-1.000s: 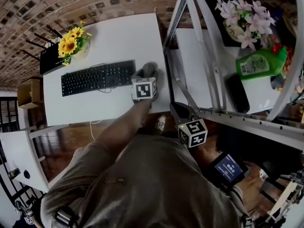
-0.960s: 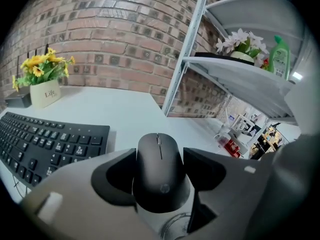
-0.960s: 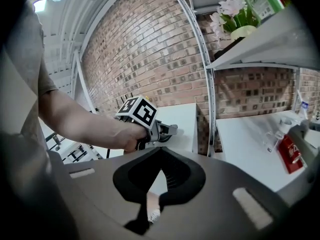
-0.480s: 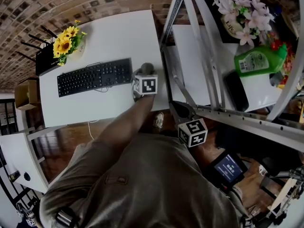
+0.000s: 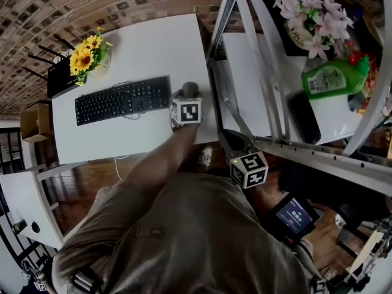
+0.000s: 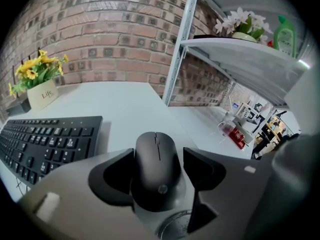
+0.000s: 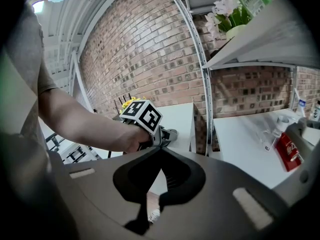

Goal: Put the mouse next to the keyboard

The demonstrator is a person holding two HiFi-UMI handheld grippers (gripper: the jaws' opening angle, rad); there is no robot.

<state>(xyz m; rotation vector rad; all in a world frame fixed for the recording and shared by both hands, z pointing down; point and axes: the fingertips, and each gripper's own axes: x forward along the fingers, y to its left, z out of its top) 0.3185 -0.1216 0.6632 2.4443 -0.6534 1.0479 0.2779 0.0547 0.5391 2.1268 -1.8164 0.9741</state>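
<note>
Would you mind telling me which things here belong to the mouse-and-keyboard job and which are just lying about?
Job in hand: mouse, between the open jaws of the left gripper; keyboard; white desk.

Lying about: sunflower pot; green bottle; pink flowers; right gripper, shut and empty.

Soft, even light is falling from above onto the white tabletop (image 5: 141, 48), which is glowing as the brightest patch in the head view, while the wooden floor (image 5: 86, 182) below is sinking into dimness. The keyboard (image 5: 122, 98) and the mouse (image 6: 155, 166) are throwing only faint, soft-edged shadows. Wide-angle distortion is bowing the brick wall (image 6: 110, 39) and the shelf frame (image 5: 229, 17), and black vignetting is eating the corners of both gripper views. A blown-out glare is burning at the upper left of the right gripper view, where the nearest foreground is blurring.
</note>
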